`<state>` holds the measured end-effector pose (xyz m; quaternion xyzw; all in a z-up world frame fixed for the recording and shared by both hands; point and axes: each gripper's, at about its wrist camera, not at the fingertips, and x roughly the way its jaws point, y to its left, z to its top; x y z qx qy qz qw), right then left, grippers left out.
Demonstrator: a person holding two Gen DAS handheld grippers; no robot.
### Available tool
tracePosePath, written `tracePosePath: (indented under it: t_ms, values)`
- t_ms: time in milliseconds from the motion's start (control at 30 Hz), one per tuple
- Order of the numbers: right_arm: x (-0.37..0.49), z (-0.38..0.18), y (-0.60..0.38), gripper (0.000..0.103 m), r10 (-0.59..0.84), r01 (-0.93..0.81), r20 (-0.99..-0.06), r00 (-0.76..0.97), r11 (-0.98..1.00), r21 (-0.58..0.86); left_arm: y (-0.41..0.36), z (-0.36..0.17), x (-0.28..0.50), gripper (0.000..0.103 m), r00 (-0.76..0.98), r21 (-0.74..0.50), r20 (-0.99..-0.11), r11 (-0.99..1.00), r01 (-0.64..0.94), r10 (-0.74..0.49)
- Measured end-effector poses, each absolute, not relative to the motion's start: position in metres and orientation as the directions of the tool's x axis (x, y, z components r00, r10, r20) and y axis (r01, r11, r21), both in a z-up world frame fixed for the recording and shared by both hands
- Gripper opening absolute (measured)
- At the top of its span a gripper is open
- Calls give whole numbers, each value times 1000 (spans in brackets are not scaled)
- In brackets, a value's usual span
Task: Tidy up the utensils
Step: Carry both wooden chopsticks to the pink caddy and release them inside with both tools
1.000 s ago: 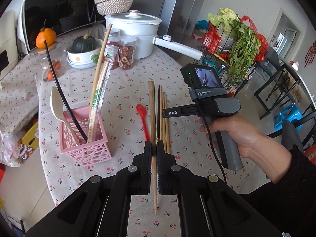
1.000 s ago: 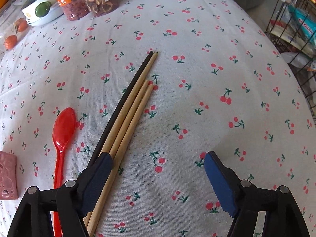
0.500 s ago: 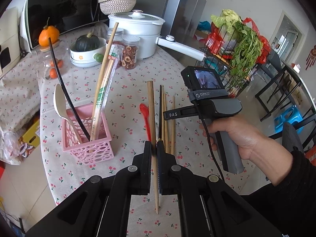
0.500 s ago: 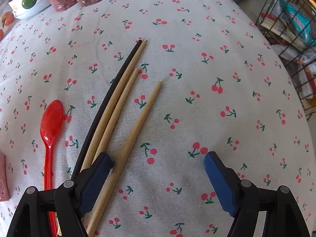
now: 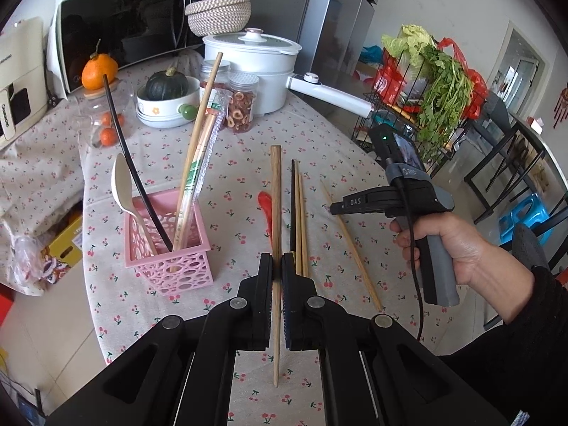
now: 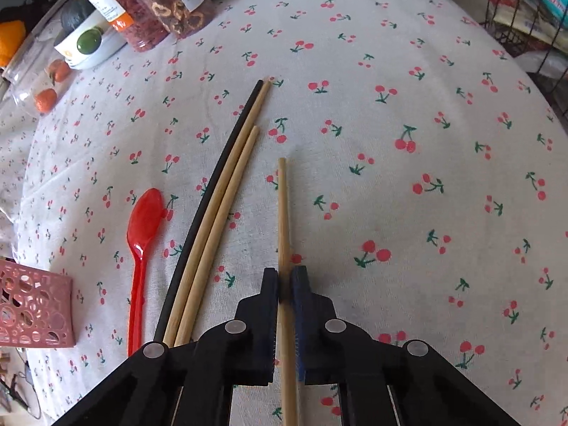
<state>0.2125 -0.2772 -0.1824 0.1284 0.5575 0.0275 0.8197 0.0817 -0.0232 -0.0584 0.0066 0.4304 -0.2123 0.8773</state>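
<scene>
Now the right gripper (image 6: 285,280), jaws just closing, clamps a bamboo chopstick (image 6: 283,209) pointing toward twelve o'clock; the left gripper (image 5: 277,266) pinches a thicker wooden chopstick (image 5: 276,206).

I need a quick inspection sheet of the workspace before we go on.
Surface: cherry-print tablecloth.
Job's things: pink basket holds a spoon and chopsticks; black chopstick, two wooden chopsticks and red spoon lie loose.
Clutter: jars, white pot, squash bowl.
Grippers: left gripper shut on a thick chopstick; right gripper, just closed, shut on a thin chopstick.
Cables: black cable.
Surroundings: microwave, vegetable rack.
</scene>
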Motion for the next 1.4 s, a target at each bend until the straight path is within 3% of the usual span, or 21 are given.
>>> tracePosePath:
  t_ms: [667,1100,1400]
  values:
    - [102,-51,-275,6,311,-168,-653,690,947,273,-13,-21,57,4,656,-156,-652,913,376,-381]
    - [80,6,-239,6,398,-309,-521,755,917,253,32,33,54,4,804,-169,-493,943,286,-332]
    - [77,20,-213,6,464,-370,-478,746,885,282,60,53,59,4,871,-167,-422,966,198,-252]
